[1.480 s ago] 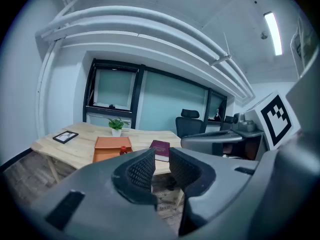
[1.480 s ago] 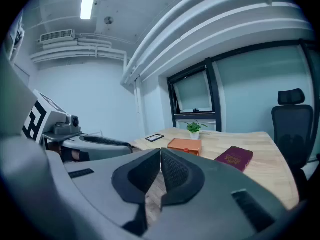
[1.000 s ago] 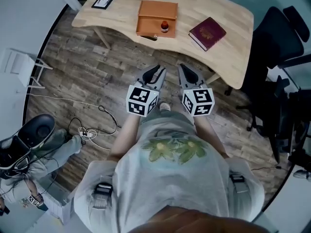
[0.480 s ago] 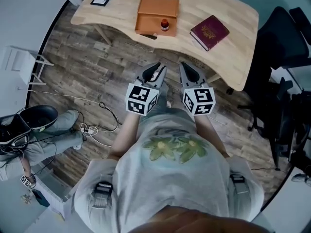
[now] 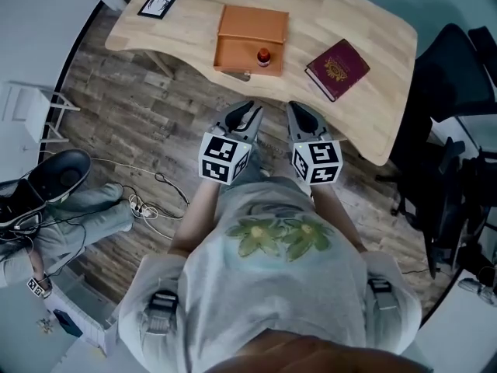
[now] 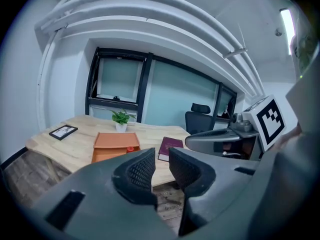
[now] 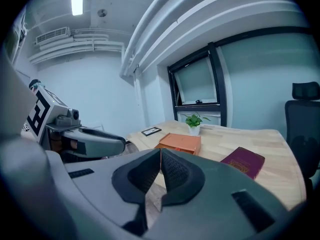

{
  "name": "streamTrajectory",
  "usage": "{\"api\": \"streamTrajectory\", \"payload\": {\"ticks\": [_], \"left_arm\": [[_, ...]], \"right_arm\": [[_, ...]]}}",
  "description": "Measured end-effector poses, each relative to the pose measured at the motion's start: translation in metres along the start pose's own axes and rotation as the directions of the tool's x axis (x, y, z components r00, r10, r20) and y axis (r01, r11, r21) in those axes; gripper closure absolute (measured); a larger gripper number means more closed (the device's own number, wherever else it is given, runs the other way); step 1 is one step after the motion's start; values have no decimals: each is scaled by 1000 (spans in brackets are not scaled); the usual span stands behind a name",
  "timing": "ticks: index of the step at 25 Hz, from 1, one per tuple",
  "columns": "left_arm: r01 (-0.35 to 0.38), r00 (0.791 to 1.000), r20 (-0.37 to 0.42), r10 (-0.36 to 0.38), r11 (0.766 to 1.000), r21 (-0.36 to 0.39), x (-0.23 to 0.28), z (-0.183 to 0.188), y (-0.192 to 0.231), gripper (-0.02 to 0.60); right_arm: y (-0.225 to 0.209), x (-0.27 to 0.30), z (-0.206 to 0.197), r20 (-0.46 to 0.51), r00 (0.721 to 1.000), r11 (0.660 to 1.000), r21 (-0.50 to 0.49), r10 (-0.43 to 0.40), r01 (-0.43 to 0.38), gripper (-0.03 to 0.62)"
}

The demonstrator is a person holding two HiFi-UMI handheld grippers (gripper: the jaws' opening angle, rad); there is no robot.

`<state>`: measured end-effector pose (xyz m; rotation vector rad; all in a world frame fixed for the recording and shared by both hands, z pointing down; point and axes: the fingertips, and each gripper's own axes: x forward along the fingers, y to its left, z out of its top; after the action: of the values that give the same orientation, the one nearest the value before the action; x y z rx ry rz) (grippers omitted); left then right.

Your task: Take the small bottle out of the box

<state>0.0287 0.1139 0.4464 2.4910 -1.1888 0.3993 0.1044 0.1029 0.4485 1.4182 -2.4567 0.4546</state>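
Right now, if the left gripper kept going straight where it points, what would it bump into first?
Probably the near edge of the wooden table, close to the orange box; depth is hard to judge.

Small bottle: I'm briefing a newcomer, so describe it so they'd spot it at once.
On the light wooden table lies an open orange box. The small bottle stands in its near right corner. It is tiny, upright and red-topped, whereas the maroon book beside the box lies flat.
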Motion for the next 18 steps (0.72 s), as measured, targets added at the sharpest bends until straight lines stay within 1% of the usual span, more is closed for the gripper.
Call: {"api": "streamTrajectory", "payload": {"ticks": [4, 11, 18], "left_arm": [[1, 1000, 4, -1, 1000, -26, 21, 15, 31, 492], [18, 1000, -13, -18, 999, -38, 42, 30, 72, 492], [48, 999, -23, -49, 999, -24, 65, 45, 104, 492]], "right_arm": [[-11, 32, 12, -17, 1000, 1000, -17, 6, -6, 585], [-19, 79, 26, -54, 999, 1000, -20, 6, -7, 585], [-27, 119, 36, -62, 998, 1000, -6, -11, 10, 585]]}}
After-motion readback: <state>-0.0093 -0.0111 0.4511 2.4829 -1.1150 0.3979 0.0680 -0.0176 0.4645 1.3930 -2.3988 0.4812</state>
